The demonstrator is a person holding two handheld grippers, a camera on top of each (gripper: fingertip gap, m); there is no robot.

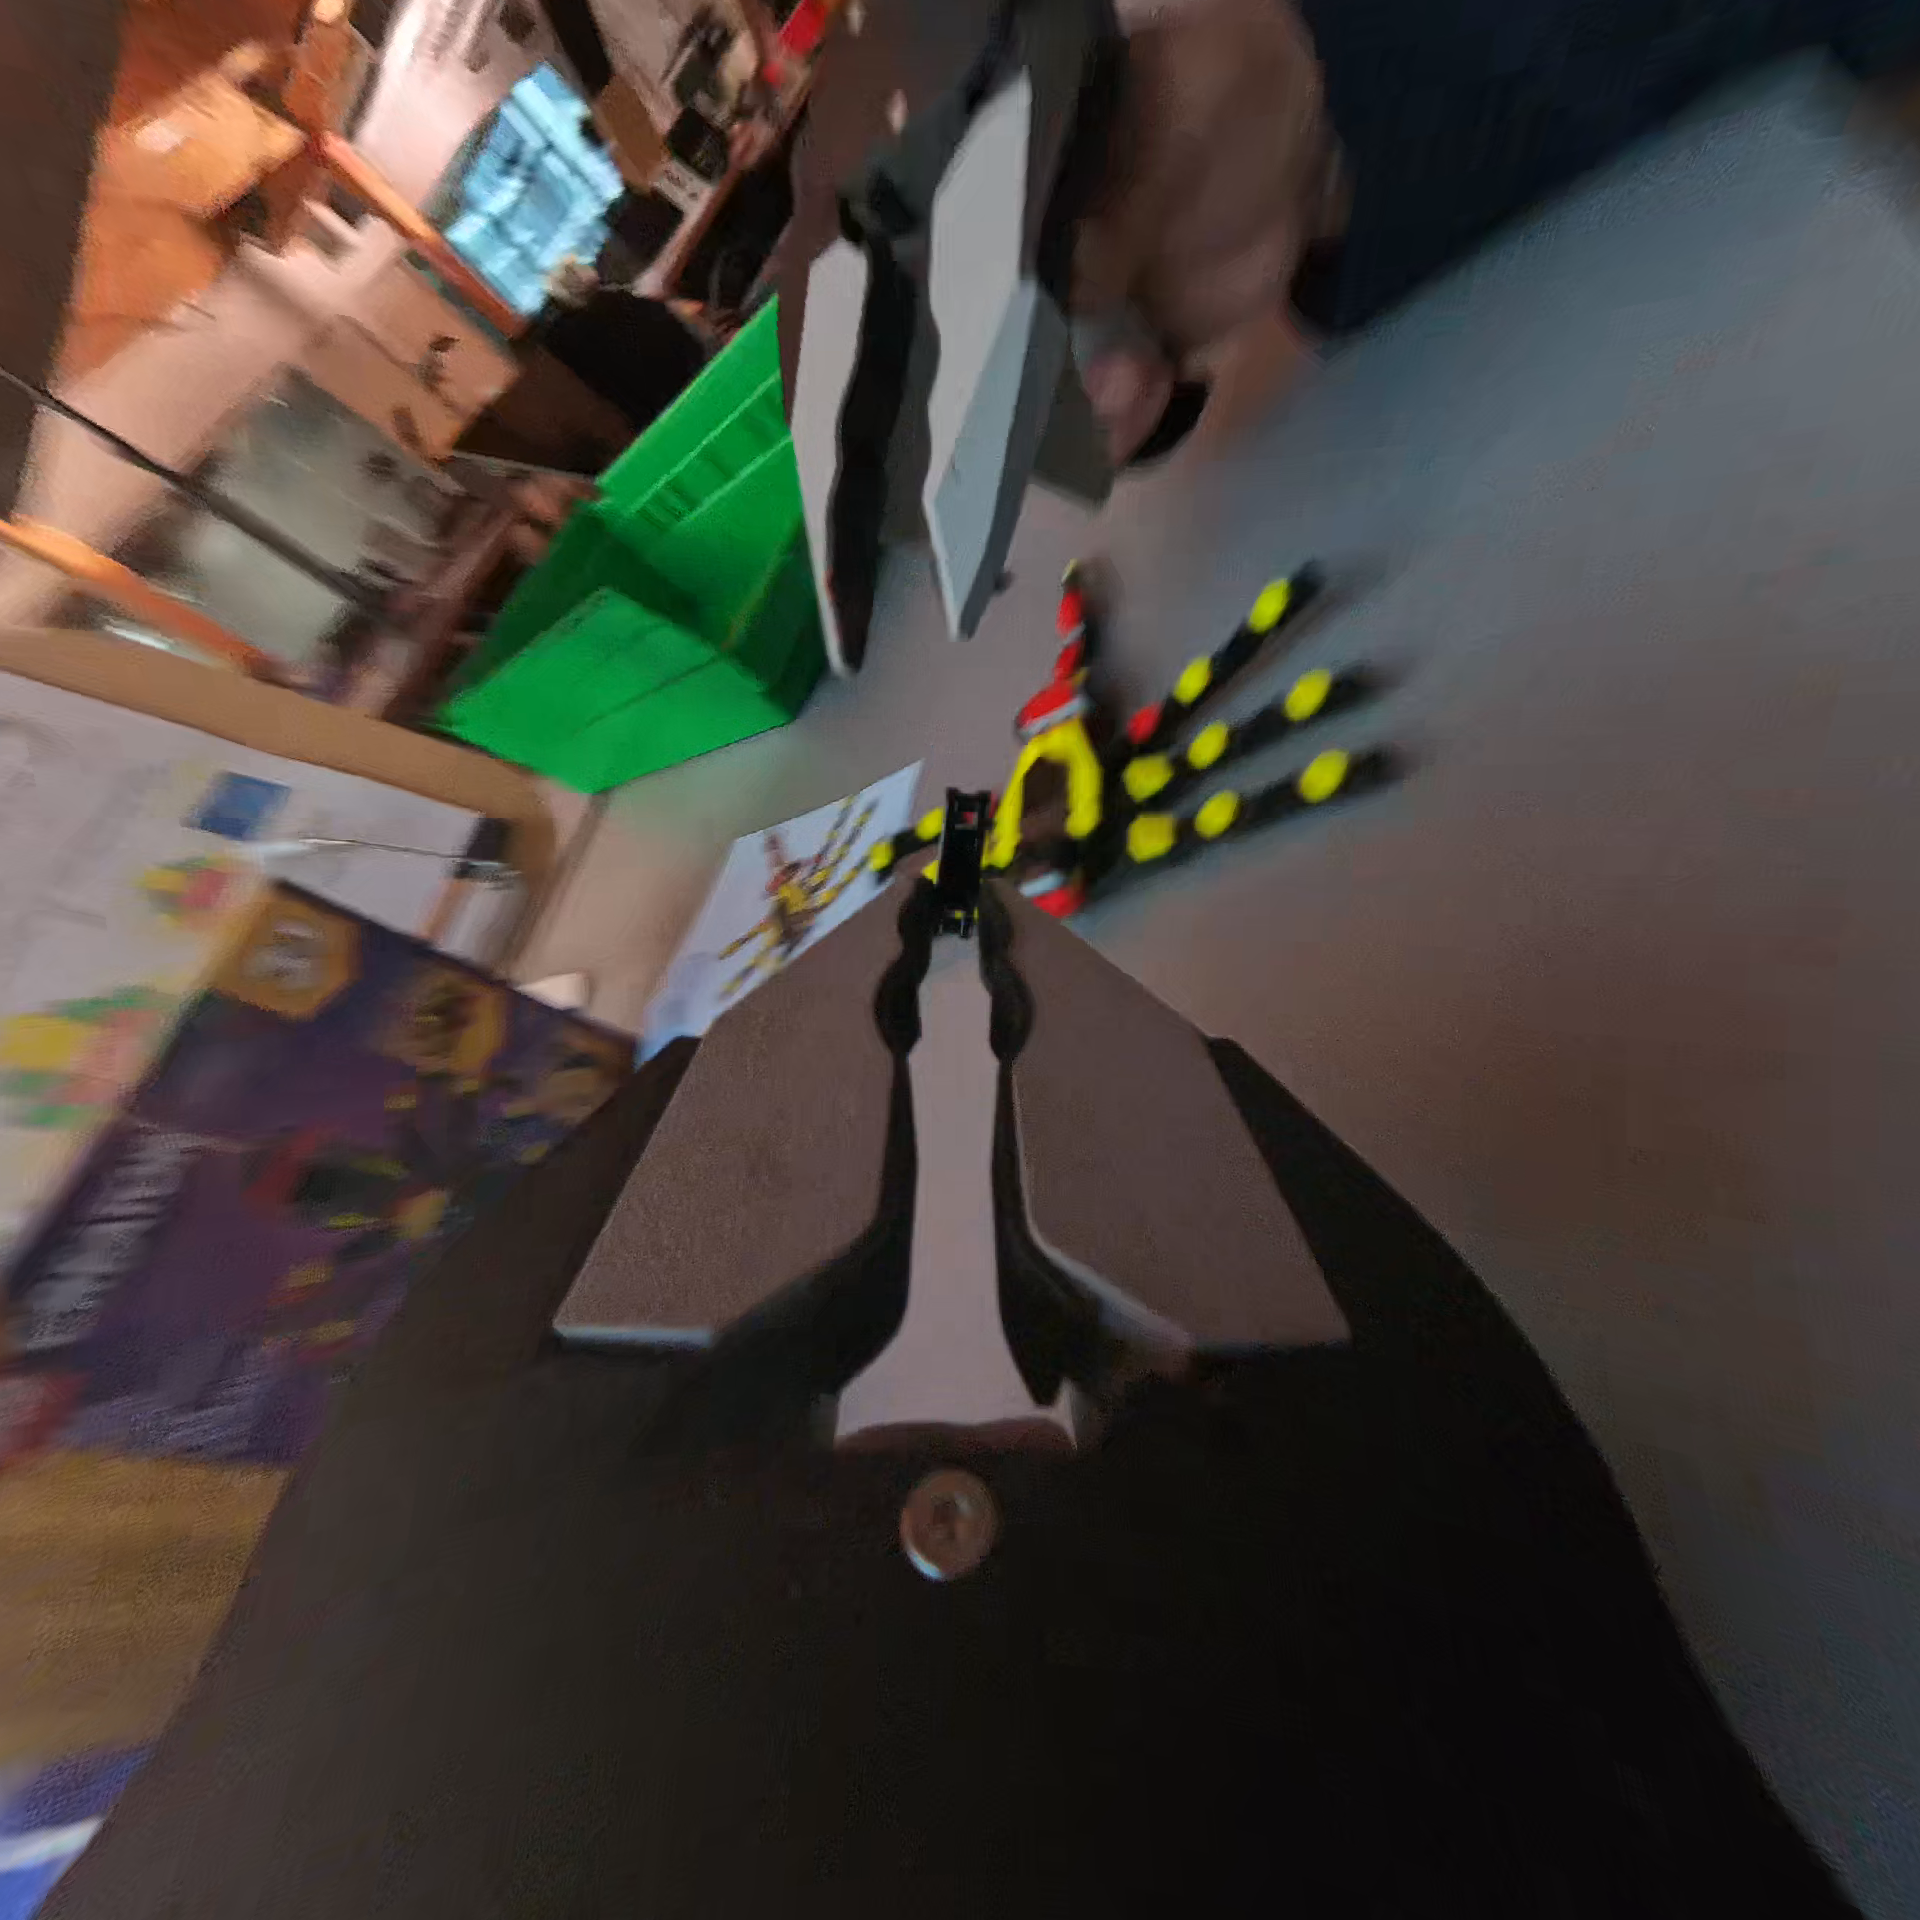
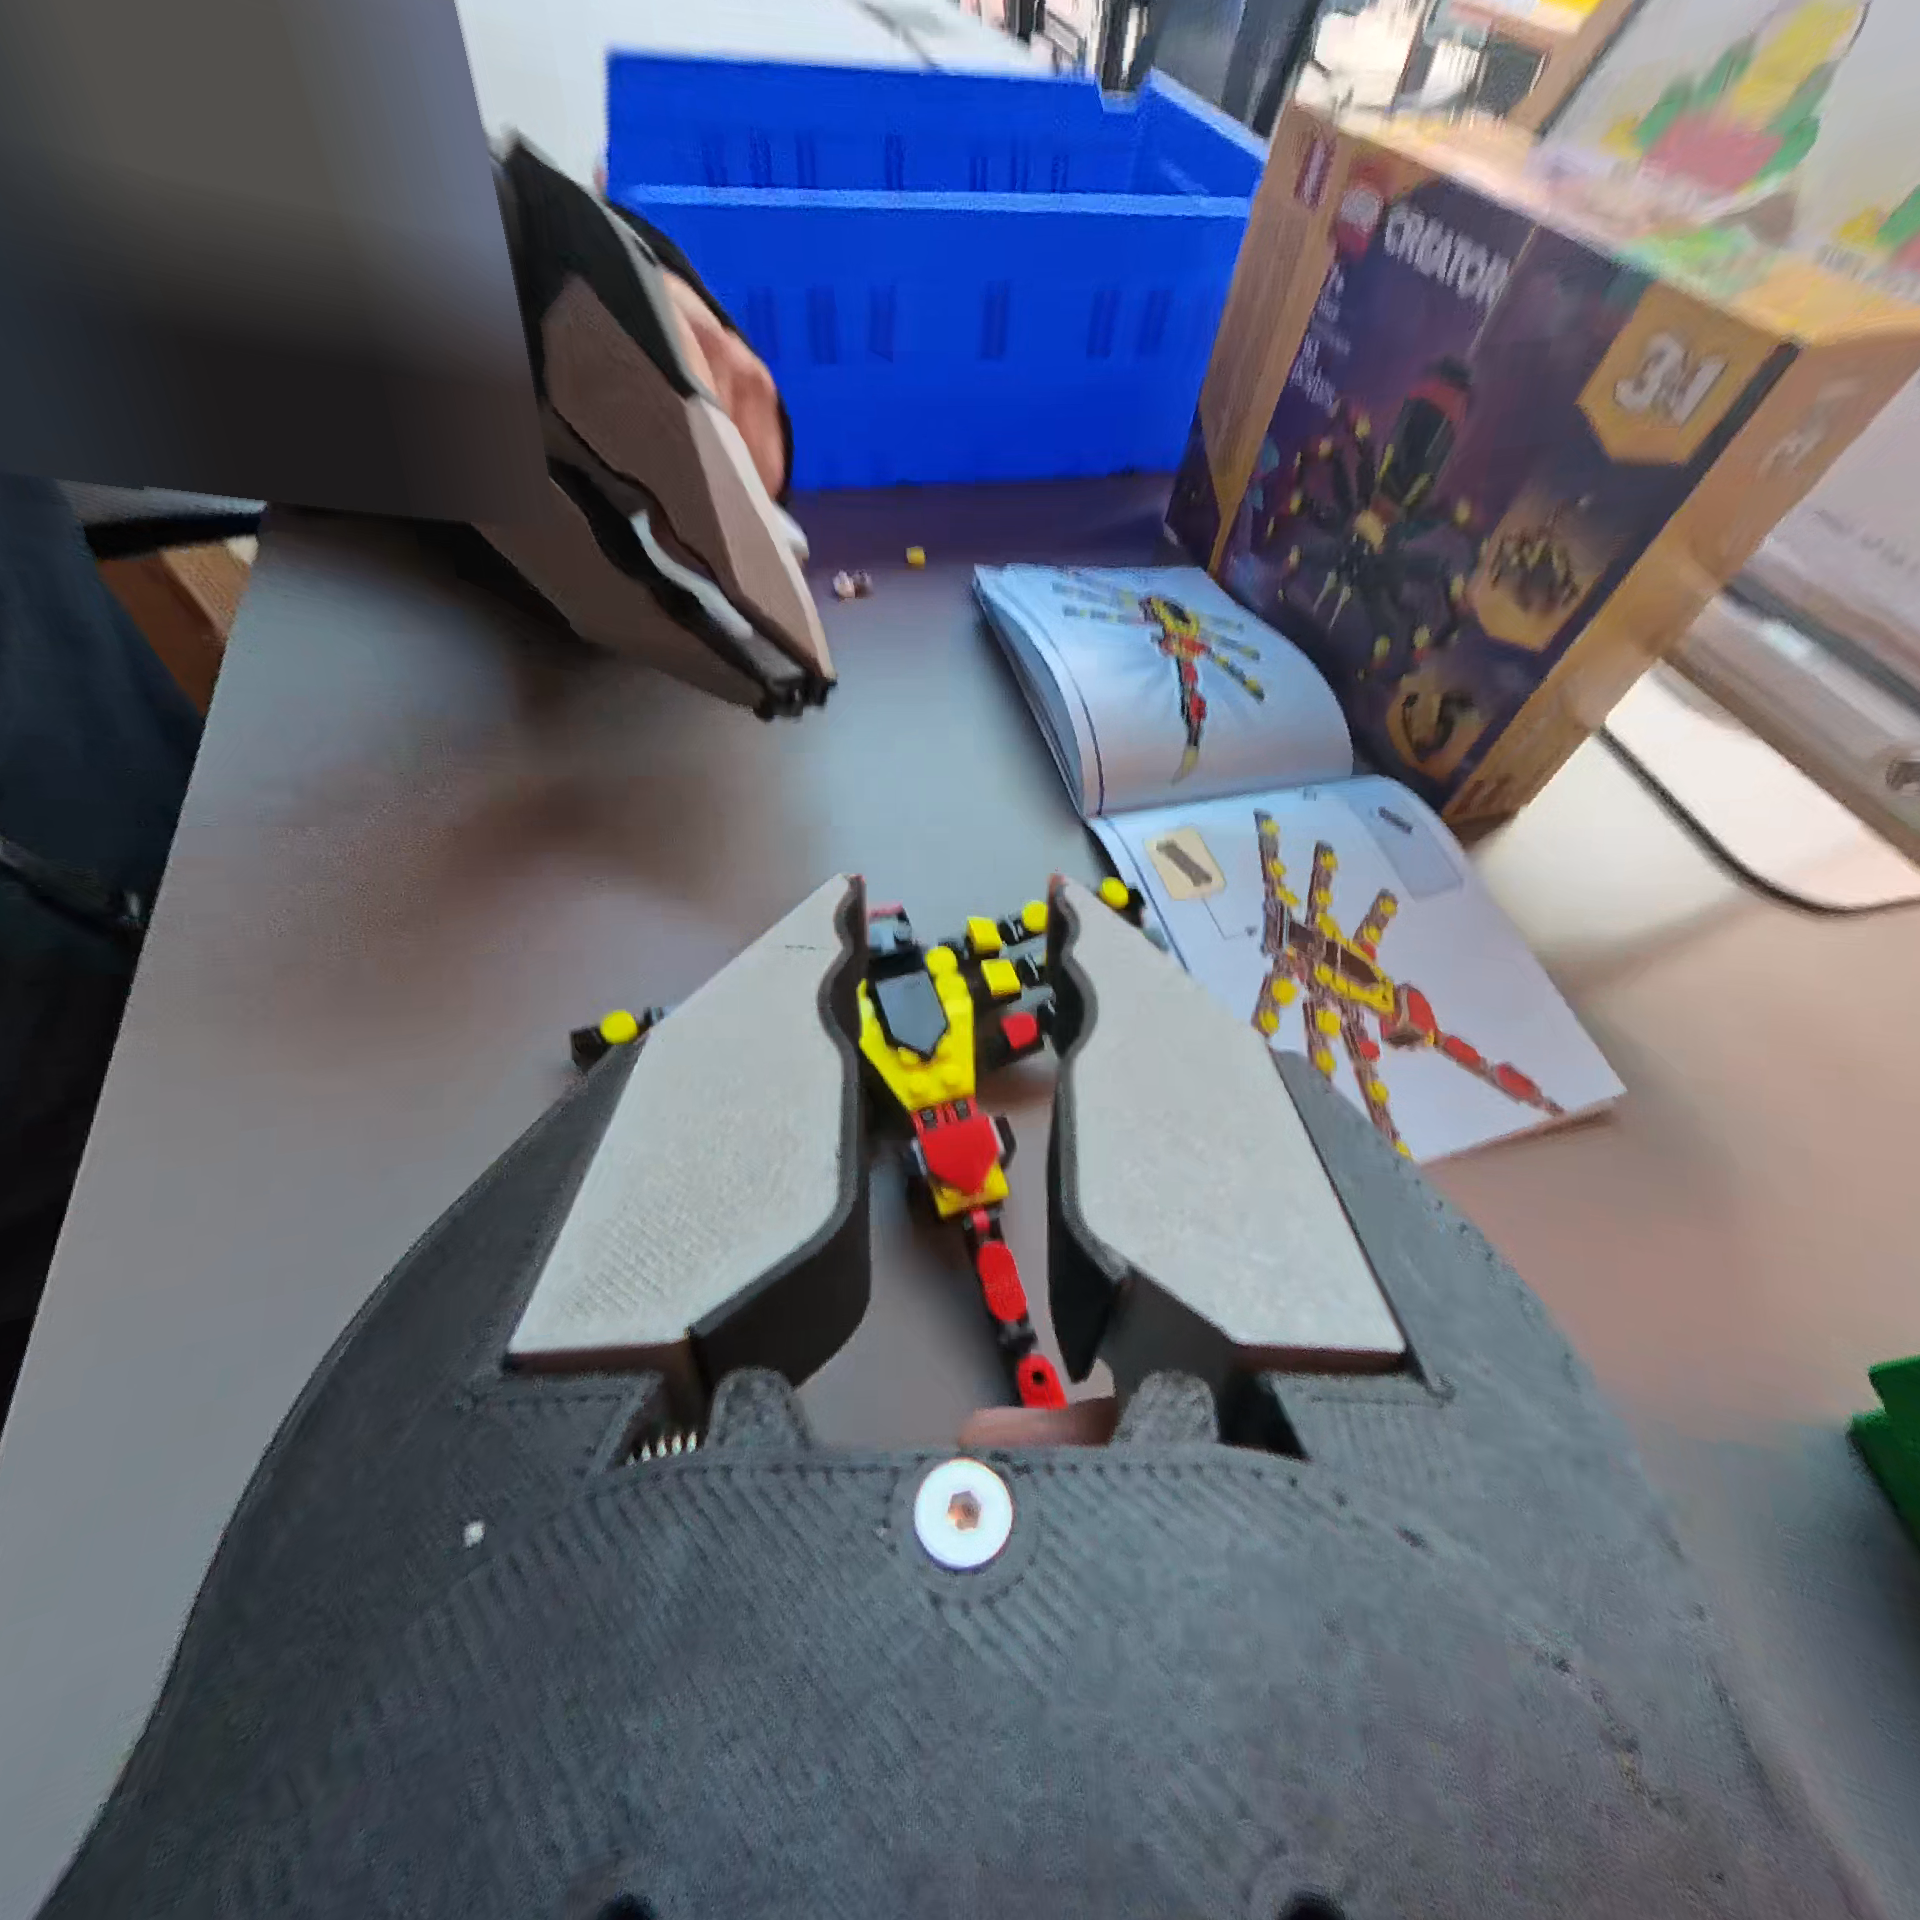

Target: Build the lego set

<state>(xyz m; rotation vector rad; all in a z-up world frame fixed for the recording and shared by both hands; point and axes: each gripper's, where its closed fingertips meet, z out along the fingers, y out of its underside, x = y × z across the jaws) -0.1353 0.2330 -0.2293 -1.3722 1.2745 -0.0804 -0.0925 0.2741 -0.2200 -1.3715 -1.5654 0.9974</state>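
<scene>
Left gripper [image 1: 958, 902]: dark tapered fingers drawn close together, pinching a small black lego piece [image 1: 962, 868] upright at the tips. The view is motion-blurred, so the piece's exact shape cannot be told.

Right gripper [image 2: 954, 914]: fingers spread apart, gripping nothing. Each finger is a black ridged printed shell faced with a flat grey woven-textured pad [image 2: 717, 1143]. The lego model [image 2: 940, 1049] lies on the table between the fingers — it touches neither, as far as can be seen.

Lego model: a wedge-shaped yellow studded body with a smooth black sloped tile on top, a red and yellow rear section, and a thin jointed red and black tail running back toward the gripper base. In the left wrist view, straight black legs [image 1: 1236, 727] with round yellow studs fan outward.

Table [image 2: 436, 831]: smooth, dark brown, slightly glossy.

An open instruction booklet [image 2: 1330, 935] with curled glossy pages lies right of the model. Behind it stands a purple and gold cardboard box [image 2: 1455, 499], and beside that a ribbed blue plastic bin [image 2: 935, 332]. A green plastic bin [image 1: 665, 623] shows in the left wrist view.
</scene>
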